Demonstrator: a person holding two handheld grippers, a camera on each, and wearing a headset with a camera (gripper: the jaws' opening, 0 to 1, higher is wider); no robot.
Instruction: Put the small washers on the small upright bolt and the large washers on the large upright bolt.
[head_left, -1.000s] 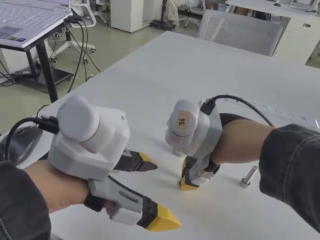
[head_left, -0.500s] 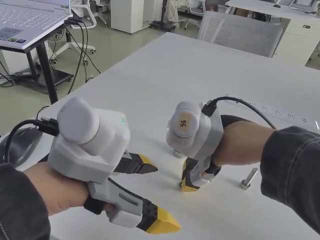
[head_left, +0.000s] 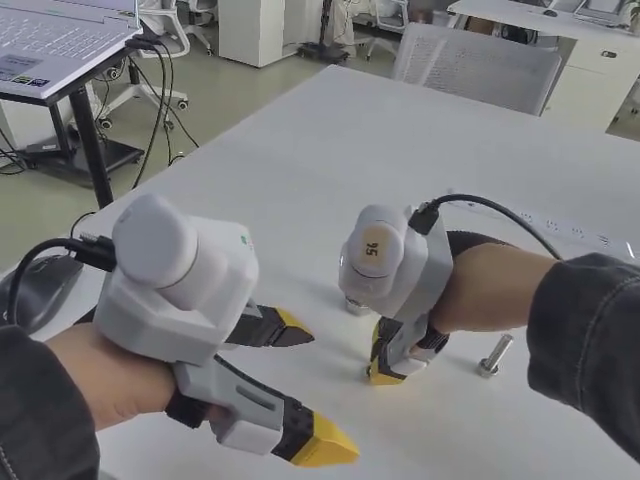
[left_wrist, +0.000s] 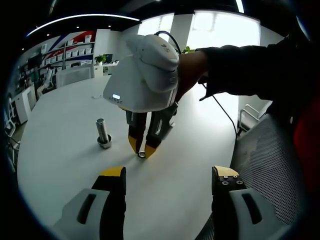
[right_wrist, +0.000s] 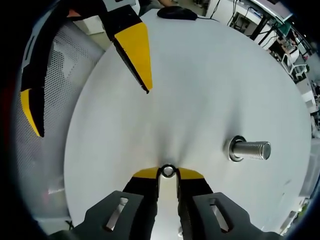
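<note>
My right gripper (head_left: 383, 375) points straight down at the white table (head_left: 330, 160), tips at its surface. Its jaws are shut on a small metal washer (right_wrist: 168, 171), which also shows between the yellow tips as the washer (left_wrist: 142, 154). A slim bolt (head_left: 492, 354) stands on its head just right of that gripper, and the right gripper view has an upright bolt (right_wrist: 247, 149) too. Another bolt (left_wrist: 103, 135) stands beside the right gripper (left_wrist: 142, 150); its base (head_left: 356, 306) peeks out behind the gripper. My left gripper (head_left: 312, 385) hovers open and holds nothing, to the left.
A power strip (head_left: 570, 228) and the right gripper's black cable (head_left: 490, 208) lie at the back right of the table. A mesh chair (head_left: 480, 62) stands beyond the far edge. A laptop (head_left: 50, 40) sits on a side stand at upper left, above a dark object (head_left: 40, 285).
The right gripper has edged slightly to the right with the washer still in its jaws. The left gripper has stayed put, open.
</note>
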